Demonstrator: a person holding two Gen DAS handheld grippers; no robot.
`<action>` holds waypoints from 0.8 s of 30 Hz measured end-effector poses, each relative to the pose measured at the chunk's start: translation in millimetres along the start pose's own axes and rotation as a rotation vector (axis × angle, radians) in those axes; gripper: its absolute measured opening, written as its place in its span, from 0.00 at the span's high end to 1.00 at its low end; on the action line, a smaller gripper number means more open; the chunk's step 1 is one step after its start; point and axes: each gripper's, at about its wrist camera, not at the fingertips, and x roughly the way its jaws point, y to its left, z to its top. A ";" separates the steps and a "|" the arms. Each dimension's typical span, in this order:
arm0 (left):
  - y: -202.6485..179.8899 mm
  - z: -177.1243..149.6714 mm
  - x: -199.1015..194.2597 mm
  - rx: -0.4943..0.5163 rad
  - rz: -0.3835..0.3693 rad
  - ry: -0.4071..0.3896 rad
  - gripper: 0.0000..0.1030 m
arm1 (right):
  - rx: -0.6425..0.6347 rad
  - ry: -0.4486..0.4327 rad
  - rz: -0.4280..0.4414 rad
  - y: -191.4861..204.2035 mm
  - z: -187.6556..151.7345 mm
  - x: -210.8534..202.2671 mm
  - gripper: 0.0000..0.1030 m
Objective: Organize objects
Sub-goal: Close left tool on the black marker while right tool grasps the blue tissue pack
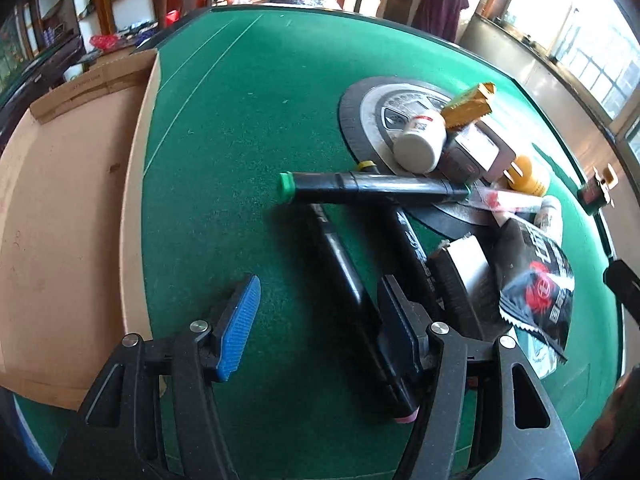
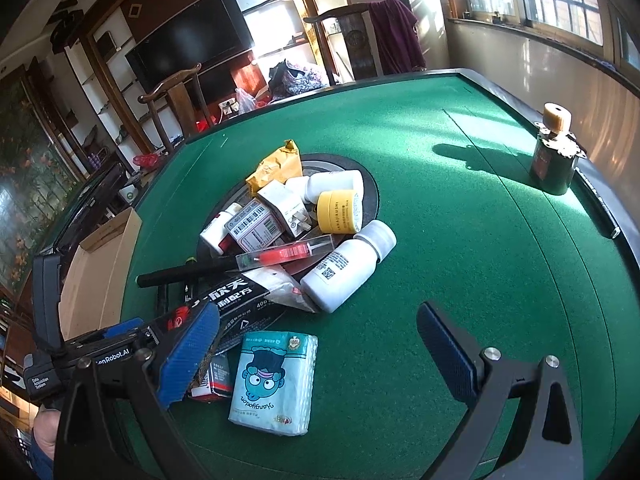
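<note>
A pile of small objects lies on the green table point(image 1: 240, 120). In the left wrist view a black marker with a green cap point(image 1: 372, 188) lies crosswise on top of two other black pens point(image 1: 352, 288). My left gripper point(image 1: 320, 320) is open, its right finger resting beside one black pen, nothing held. In the right wrist view a blue tissue pack point(image 2: 276, 380), a white bottle point(image 2: 344, 268), a yellow jar point(image 2: 340, 212), a red syringe point(image 2: 284, 256) and a black packet point(image 2: 236, 300) lie ahead. My right gripper point(image 2: 320, 352) is open and empty just above the tissue pack.
An open cardboard box point(image 1: 60, 220) sits at the table's left side, also in the right wrist view point(image 2: 100, 272). A dark round disc point(image 2: 368, 196) lies under the pile. A dark green bottle point(image 2: 554, 160) stands near the far right edge. Chairs and shelves stand beyond the table.
</note>
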 end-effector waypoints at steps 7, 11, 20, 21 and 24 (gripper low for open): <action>-22.3 -15.8 0.6 0.104 0.041 -0.053 0.86 | -0.014 0.018 -0.026 3.2 -2.4 0.6 0.04; -19.0 -19.5 0.2 0.124 0.031 -0.071 0.86 | -0.027 0.055 -0.039 5.1 -6.7 3.5 0.12; -15.0 -17.2 -1.0 0.128 0.031 -0.084 0.86 | -0.104 0.186 -0.067 24.7 -33.5 28.0 0.28; -16.9 -18.2 -1.3 0.138 0.044 -0.089 0.86 | -0.112 0.196 -0.072 27.2 -35.4 30.6 0.28; -20.8 -20.8 -2.1 0.157 0.064 -0.098 0.86 | -0.148 0.210 -0.104 34.7 -40.8 37.2 0.28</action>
